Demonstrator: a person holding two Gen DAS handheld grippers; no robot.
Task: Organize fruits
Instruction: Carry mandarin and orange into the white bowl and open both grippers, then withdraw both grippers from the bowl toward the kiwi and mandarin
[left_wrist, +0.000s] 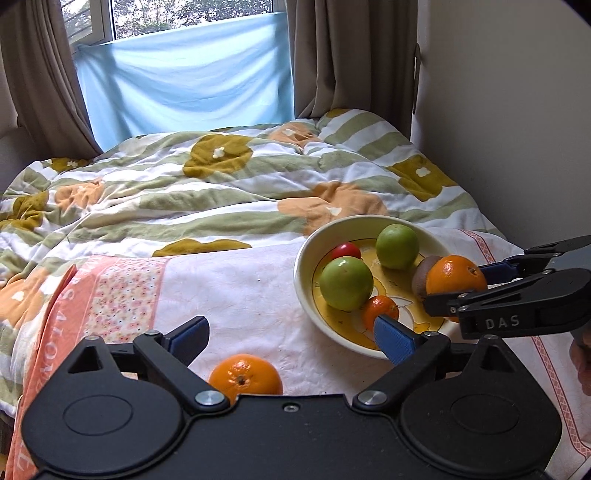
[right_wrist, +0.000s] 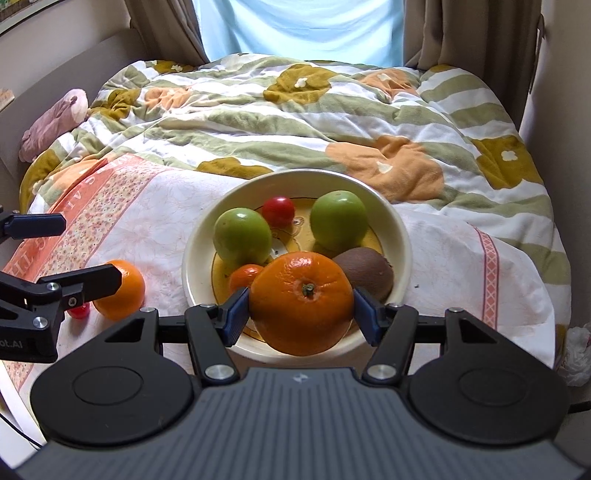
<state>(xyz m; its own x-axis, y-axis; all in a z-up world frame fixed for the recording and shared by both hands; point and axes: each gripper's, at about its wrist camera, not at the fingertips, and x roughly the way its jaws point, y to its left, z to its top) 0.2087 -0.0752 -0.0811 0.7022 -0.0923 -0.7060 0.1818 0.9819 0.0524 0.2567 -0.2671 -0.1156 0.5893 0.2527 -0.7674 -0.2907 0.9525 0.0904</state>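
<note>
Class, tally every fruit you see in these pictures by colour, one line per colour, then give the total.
Orange: 3 – the big one in the right tongs, a small one in the bowl, one on the cloth
Green: 2
Red: 2 – one in the bowl, one on the cloth
Brown: 1
Total: 8

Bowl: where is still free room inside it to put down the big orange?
Little room. Two green fruits, a red one, a small orange and a kiwi ring the bowl. Bare floor shows only at centre.
</note>
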